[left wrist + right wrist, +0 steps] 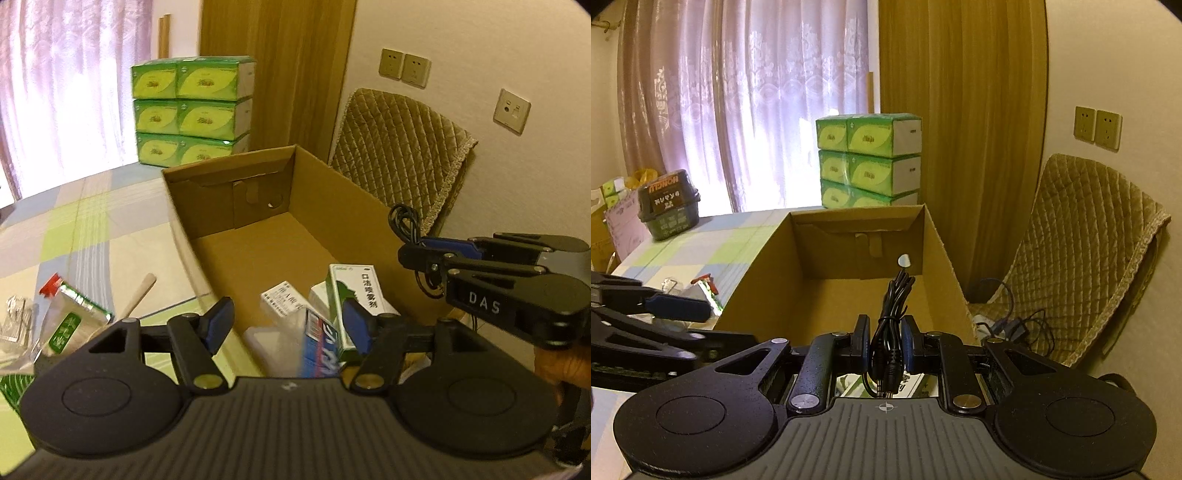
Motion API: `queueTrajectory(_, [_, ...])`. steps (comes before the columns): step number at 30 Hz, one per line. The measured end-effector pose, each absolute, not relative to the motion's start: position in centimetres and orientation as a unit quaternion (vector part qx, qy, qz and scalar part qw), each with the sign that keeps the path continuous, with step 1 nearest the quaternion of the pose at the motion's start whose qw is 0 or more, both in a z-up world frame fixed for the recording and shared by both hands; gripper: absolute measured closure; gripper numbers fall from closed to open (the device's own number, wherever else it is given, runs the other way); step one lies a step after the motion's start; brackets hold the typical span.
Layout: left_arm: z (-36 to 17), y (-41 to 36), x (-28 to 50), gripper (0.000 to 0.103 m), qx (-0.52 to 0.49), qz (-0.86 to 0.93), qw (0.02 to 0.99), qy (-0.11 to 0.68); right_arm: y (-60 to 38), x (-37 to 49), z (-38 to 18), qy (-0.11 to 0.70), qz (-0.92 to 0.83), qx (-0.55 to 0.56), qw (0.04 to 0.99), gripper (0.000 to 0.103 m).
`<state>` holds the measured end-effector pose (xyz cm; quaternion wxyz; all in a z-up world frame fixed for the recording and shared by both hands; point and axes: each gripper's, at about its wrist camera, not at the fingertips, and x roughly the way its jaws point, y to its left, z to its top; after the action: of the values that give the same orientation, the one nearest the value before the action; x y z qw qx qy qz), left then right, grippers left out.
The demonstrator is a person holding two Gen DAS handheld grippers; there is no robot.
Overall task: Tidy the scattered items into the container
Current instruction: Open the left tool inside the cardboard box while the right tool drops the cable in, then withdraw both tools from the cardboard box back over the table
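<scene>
While pinched, cable (pixel 892 317) between hand-held gripper (pixel 885 341) fingers

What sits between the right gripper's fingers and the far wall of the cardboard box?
In the right wrist view, only the coiled black cable clamped in the right gripper sticks forward; beyond it the cardboard box floor is bare up to the far wall.

The left gripper (pixel 288 325) fills the lower part of its own view with its blue-padded fingers (pixel 218 326) spread wide apart and nothing between them. The right gripper (pixel 885 345) sits low and central in its view, its two fingers closed on a bundled black audio cable (pixel 894 306) that stands upright between the pads. In the left wrist view it reaches in from the right edge, a hand (pixel 559 363) gripping its handle at lower right.
</scene>
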<state>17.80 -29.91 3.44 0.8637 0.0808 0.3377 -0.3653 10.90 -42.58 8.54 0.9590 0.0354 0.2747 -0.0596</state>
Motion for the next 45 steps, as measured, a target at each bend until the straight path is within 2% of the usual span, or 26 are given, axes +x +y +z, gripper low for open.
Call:
queueTrajectory(17, [3.4, -24.7, 16.8, 0.038, 0.055, -0.329, 0.876, 0.349, -41.4, 11.8, 9.0, 0.260, -0.034, 0.052, 0.964, 0.082])
queueTrajectory(19, [3.3, -24.4, 16.8, 0.038, 0.053, -0.326, 0.876, 0.351, -41.6, 11.6, 9.1, 0.257, -0.038, 0.056, 0.964, 0.059])
queueTrajectory(20, [3.2, -24.2, 16.9, 0.038, 0.052, -0.323, 0.877, 0.353, -41.7, 11.4, 9.1, 0.253, -0.041, 0.057, 0.965, 0.036])
queueTrajectory(30, [2.0, -20.9, 16.0, 0.035, 0.041, -0.297, 0.879, 0.370, -40.5, 8.6, 9.4, 0.260, -0.036, 0.074, 0.962, 0.036])
queueTrajectory(45, [3.0, -13.4, 12.6, 0.028, 0.035, -0.251, 0.895, 0.366, -33.1, 4.5, 10.2, 0.267, 0.014, 0.078, 0.960, 0.036])
